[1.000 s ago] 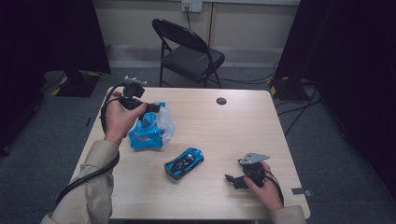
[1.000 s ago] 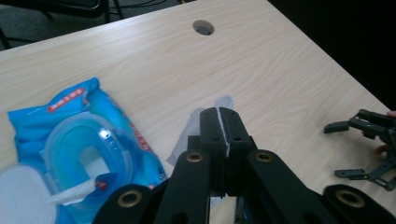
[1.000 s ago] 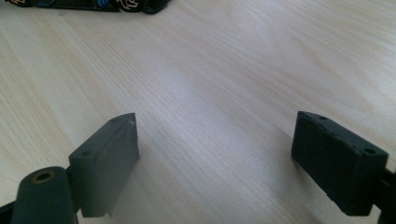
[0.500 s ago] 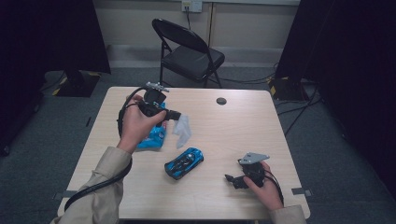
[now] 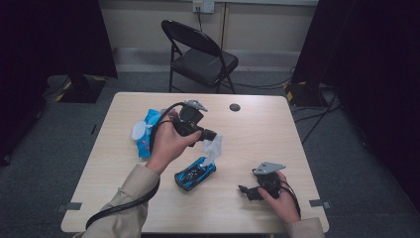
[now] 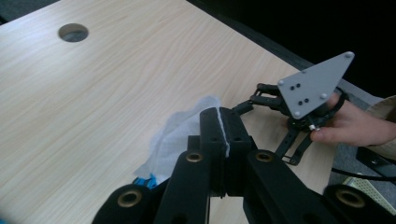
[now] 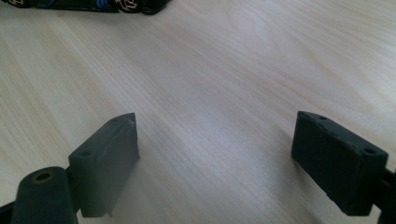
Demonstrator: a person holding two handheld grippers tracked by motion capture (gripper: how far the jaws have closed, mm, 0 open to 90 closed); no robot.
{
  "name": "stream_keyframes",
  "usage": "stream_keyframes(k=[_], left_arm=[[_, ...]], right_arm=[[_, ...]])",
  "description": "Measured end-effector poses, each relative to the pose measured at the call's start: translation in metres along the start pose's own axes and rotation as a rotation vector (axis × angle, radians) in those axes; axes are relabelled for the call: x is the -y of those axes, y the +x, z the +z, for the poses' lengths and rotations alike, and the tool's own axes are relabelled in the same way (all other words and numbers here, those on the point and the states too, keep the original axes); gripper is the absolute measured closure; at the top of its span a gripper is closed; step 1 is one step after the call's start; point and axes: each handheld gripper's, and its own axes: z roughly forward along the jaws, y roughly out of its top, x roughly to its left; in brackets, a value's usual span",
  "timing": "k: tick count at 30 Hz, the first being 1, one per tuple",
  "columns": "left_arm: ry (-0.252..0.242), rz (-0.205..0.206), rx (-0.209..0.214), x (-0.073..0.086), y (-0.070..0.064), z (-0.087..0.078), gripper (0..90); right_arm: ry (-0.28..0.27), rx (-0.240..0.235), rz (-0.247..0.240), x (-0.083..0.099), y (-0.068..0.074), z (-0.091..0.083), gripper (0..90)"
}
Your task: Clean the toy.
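My left gripper (image 5: pixel 212 135) is shut on a white wipe (image 5: pixel 214 147), which hangs just above a blue toy car (image 5: pixel 194 173) at the table's middle. In the left gripper view the jaws (image 6: pixel 219 116) pinch the wipe (image 6: pixel 180 140), and a bit of the blue car (image 6: pixel 142 179) peeks out beneath it. A blue wipes packet (image 5: pixel 147 131) lies to the left, behind the person's hand. My right gripper (image 5: pixel 243 190) rests near the front right edge, pointing left toward the car. Its jaws (image 7: pixel 215 144) stand wide open over bare wood, with the car (image 7: pixel 93 4) at the top edge.
A round cable hole (image 5: pixel 235 107) sits in the wooden table (image 5: pixel 277 129) at the back centre. A black folding chair (image 5: pixel 200 54) stands behind the table. Cables trail from both grippers. Dark curtains flank the room.
The left gripper has moved right from the wipes packet to above the toy car, carrying the white wipe away from the packet. The right gripper has stayed put.
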Motion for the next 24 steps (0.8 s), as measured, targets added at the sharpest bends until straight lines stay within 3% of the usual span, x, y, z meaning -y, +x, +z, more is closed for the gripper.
stream_keyframes(k=[13, 24], left_arm=[[0.069, 0.041, 0.095, 0.007, -0.029, 0.058, 89.7], [0.117, 0.052, 0.112, 0.021, -0.036, 0.097, 89.6]], right_arm=[[0.0, 0.001, 0.0, 0.0, 0.0, 0.0, 14.1], [0.001, -0.001, -0.002, 0.0, 0.0, 0.0, 14.1]])
